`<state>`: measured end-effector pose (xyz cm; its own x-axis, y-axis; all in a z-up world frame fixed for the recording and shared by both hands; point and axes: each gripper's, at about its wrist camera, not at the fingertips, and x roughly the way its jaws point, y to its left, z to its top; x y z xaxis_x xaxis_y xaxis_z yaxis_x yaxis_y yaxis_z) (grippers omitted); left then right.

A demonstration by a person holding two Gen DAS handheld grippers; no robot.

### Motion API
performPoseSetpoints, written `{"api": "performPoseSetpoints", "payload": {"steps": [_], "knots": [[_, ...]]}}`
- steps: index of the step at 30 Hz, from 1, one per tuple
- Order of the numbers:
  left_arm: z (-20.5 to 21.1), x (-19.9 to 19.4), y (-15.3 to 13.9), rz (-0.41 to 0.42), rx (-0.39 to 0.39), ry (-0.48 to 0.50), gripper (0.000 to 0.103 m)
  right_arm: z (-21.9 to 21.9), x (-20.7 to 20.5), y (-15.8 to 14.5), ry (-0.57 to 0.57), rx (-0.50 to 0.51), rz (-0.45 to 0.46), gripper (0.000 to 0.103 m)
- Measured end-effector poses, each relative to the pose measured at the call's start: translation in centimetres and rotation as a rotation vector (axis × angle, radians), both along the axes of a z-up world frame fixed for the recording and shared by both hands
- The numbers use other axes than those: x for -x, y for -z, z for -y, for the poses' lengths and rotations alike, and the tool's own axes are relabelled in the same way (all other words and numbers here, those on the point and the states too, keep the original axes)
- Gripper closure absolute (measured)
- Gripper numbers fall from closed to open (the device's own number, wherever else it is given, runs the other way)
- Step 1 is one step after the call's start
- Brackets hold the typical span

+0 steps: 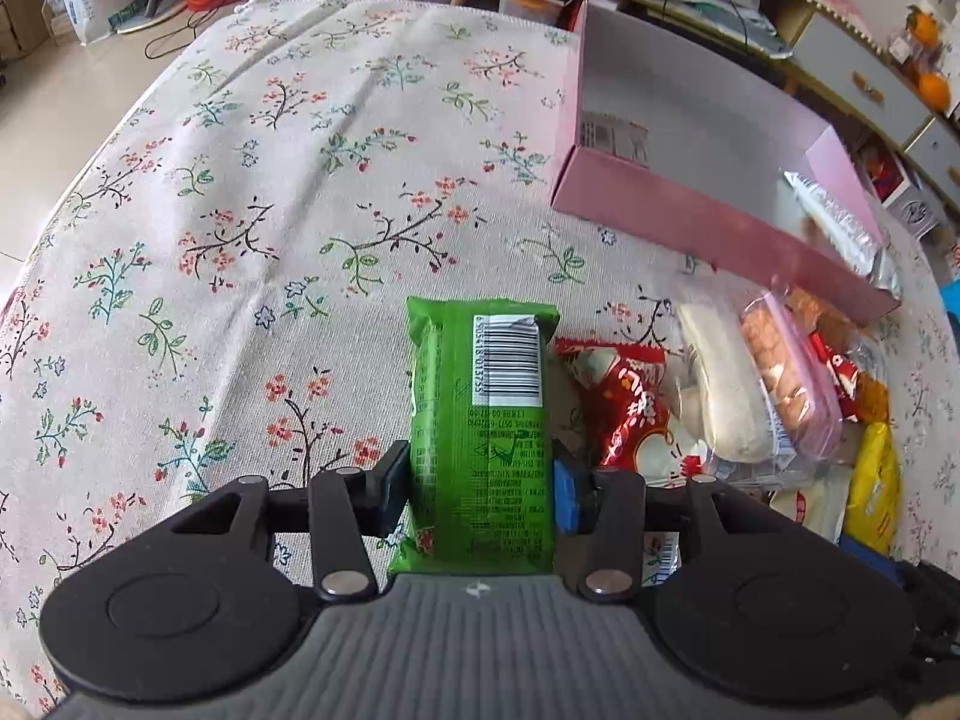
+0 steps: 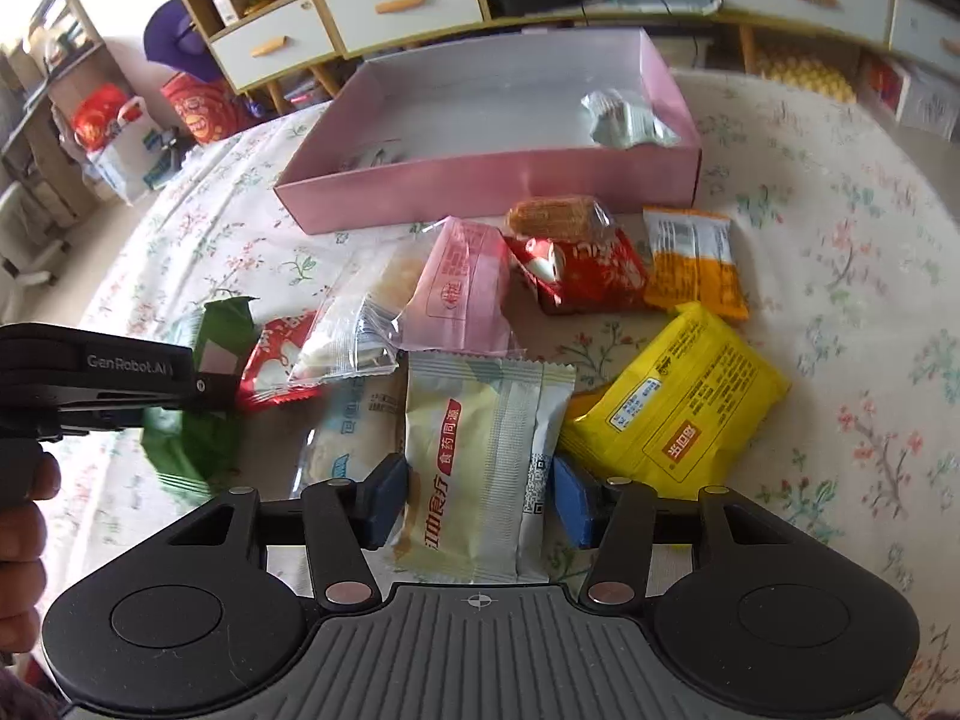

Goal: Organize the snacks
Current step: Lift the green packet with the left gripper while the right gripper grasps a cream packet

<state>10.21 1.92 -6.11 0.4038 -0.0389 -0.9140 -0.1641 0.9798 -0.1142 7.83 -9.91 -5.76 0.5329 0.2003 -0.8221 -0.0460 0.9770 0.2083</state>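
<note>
My left gripper (image 1: 480, 489) is shut on a green snack packet (image 1: 480, 396), barcode side up, and holds it over the floral tablecloth (image 1: 240, 180). It is left of the snack pile and nearer than the pink box (image 1: 690, 210). In the right wrist view that green packet (image 2: 222, 324) shows at the left edge. My right gripper (image 2: 480, 498) points down at the pile, and its blue pads touch both sides of a cream packet with orange print (image 2: 480, 420). The open pink box (image 2: 480, 186) lies beyond the pile with a silver packet (image 2: 624, 114) inside.
Around the cream packet lie a yellow packet (image 2: 678, 402), a red one (image 2: 588, 276), an orange-and-white one (image 2: 696, 264), a pink clear bag (image 2: 462, 294) and a clear-wrapped bun (image 2: 336, 342). A person's hand (image 2: 24, 528) shows at the left edge. Shelves and drawers stand behind the table.
</note>
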Motion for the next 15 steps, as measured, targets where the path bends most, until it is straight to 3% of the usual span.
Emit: {"api": "performPoseSetpoints", "payload": {"steps": [6,9,15], "knots": [[0.1,0.1,0.1,0.006,-0.015,0.007,0.06,-0.9,0.2,0.5,-0.034,0.052,0.013,0.05],[0.2,0.3,0.0,0.016,-0.027,0.015,0.061,-1.2,0.5,0.6,-0.042,0.059,0.012,0.054],[-0.2,0.5,-0.4,0.027,-0.029,0.011,0.062,-0.5,0.9,-0.4,-0.014,-0.017,0.003,0.056]]}}
